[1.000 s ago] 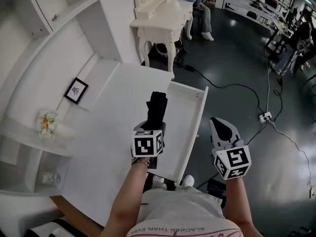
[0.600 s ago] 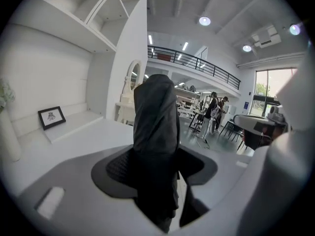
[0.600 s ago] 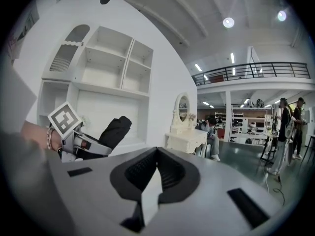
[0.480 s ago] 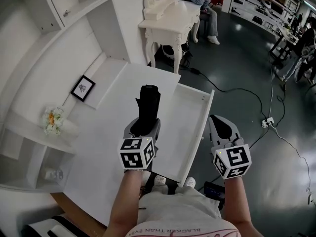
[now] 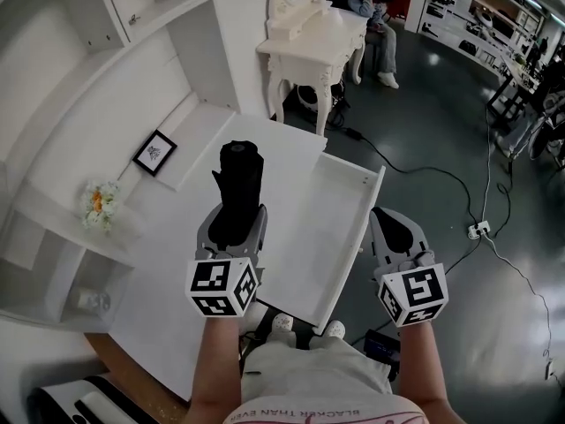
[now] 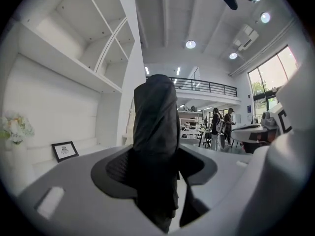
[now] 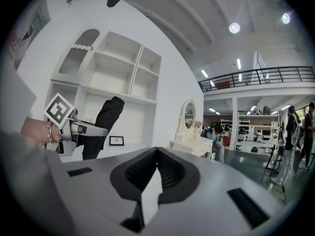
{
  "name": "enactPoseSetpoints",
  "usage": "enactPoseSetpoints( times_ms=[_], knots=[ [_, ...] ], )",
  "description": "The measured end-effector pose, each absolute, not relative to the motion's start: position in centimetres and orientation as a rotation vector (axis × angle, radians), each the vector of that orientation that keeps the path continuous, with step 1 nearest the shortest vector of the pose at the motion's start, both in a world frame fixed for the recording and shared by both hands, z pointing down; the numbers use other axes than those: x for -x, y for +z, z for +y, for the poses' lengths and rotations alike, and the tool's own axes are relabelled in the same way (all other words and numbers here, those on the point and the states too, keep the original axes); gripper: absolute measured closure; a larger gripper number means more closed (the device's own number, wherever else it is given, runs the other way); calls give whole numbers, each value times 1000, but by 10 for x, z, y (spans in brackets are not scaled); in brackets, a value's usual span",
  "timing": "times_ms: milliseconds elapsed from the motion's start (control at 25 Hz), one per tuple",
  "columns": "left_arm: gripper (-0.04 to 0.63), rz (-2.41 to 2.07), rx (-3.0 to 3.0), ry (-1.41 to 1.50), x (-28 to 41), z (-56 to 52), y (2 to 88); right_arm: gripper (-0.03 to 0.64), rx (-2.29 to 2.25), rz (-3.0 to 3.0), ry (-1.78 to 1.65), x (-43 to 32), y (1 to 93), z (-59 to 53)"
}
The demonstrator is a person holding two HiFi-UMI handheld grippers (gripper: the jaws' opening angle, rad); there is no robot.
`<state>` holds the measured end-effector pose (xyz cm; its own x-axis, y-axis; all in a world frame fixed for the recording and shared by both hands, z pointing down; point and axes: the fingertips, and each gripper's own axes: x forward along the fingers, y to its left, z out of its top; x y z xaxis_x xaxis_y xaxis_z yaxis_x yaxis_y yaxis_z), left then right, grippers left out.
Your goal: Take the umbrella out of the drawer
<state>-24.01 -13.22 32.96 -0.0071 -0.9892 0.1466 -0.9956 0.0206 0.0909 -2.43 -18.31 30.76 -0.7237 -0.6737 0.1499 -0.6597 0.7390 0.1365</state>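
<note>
Over white counter (image 5: 177,272), just L of pulled-out drawer (image 5: 357,246): holds folded black umbrella (image 5: 238,175) in L gripper (image 5: 232,219), jaws pinching its lower part from both sides. Stands near upright w/ slight lean, top end toward head cam, clear of drawer and counter. Fills whole gap btwn pads in L gripper view. Has R gripper (image 5: 393,223) past drawer's R wall, over dark floor (image 5: 459,263), jaws pressed together at tips, nothing btwn. Shows small framed picture (image 5: 154,153) and flowers (image 5: 99,203) at L, well apart from umbrella.
</note>
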Motion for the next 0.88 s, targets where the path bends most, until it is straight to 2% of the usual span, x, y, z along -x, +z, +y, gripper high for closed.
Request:
enactPoseSetpoints(
  times_ms=[880],
  knots=[
    [334,-2561,-2017,-20,205,-57,245,610,-832,-2946,-322,13,256,-170]
  ],
)
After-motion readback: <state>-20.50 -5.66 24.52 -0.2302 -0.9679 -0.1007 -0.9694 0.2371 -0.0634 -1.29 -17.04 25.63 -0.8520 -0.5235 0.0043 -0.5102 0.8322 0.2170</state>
